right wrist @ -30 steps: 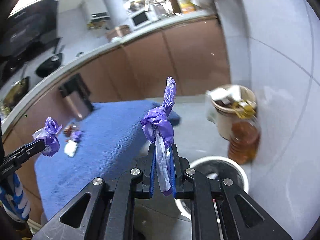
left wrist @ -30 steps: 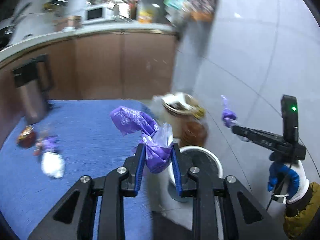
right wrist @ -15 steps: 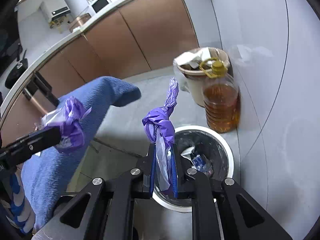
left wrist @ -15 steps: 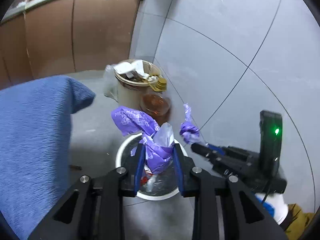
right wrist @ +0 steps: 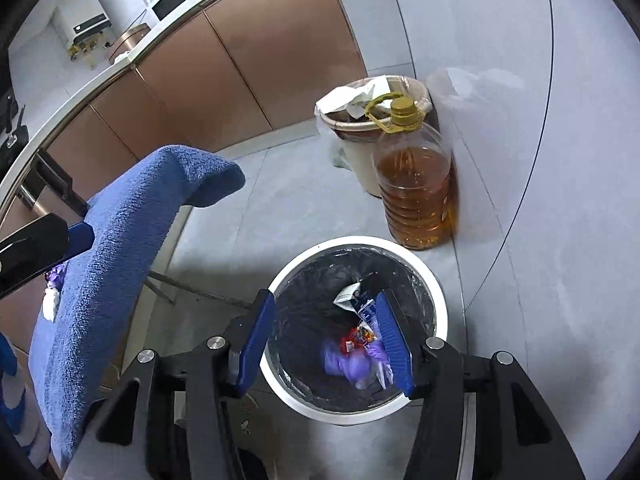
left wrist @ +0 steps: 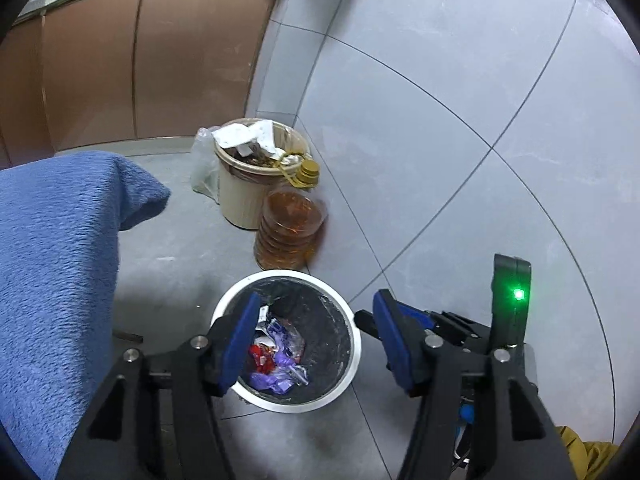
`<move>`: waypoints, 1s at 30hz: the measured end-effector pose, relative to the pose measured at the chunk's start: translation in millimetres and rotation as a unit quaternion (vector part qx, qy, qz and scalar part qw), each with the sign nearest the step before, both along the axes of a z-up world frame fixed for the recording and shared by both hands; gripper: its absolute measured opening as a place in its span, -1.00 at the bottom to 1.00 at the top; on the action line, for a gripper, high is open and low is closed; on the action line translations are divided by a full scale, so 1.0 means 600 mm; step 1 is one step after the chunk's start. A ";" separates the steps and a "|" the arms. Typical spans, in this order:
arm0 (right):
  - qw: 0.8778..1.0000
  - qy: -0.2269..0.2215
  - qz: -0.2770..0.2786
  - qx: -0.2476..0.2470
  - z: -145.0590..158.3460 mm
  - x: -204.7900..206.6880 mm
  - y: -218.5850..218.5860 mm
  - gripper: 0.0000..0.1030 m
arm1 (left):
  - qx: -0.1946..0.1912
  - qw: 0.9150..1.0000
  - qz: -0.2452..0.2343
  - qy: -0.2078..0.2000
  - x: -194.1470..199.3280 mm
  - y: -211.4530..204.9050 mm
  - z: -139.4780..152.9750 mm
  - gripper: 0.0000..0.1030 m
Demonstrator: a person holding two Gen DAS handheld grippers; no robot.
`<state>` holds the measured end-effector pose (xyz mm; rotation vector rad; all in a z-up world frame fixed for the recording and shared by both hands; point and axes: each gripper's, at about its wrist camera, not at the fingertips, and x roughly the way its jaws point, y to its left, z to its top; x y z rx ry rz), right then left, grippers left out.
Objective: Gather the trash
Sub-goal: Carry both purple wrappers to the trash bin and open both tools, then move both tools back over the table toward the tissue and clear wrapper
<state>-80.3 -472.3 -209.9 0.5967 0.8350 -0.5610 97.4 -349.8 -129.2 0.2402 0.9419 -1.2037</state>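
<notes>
**Grey tile corner, two bins, both grippers empty**

Grey floor tiles and a grey tiled wall here. Left gripper (left wrist: pixel 316 346) has just been opening its jaws and now has them spread wide with nothing between them; same for the right gripper (right wrist: pixel 326 346). Both hang over one white-rimmed trash bin (left wrist: pixel 352 364) with a dark liner. The trash (right wrist: pixel 354 354) sits at its bottom: purple wrappers, a red one, a white scrap, print too small to read. Behind stands one oil bottle (right wrist: pixel 416 192), yellow cap, no readable label, touching one beige bin (left wrist: pixel 240 196) stuffed with paper. One blue towel-covered table (left wrist: pixel 52 264) is on the left.
</notes>
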 end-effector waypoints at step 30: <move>0.955 -0.134 0.210 -0.162 0.310 0.111 0.322 0.39 | -0.084 0.899 0.371 -0.215 0.000 0.535 0.218 0.33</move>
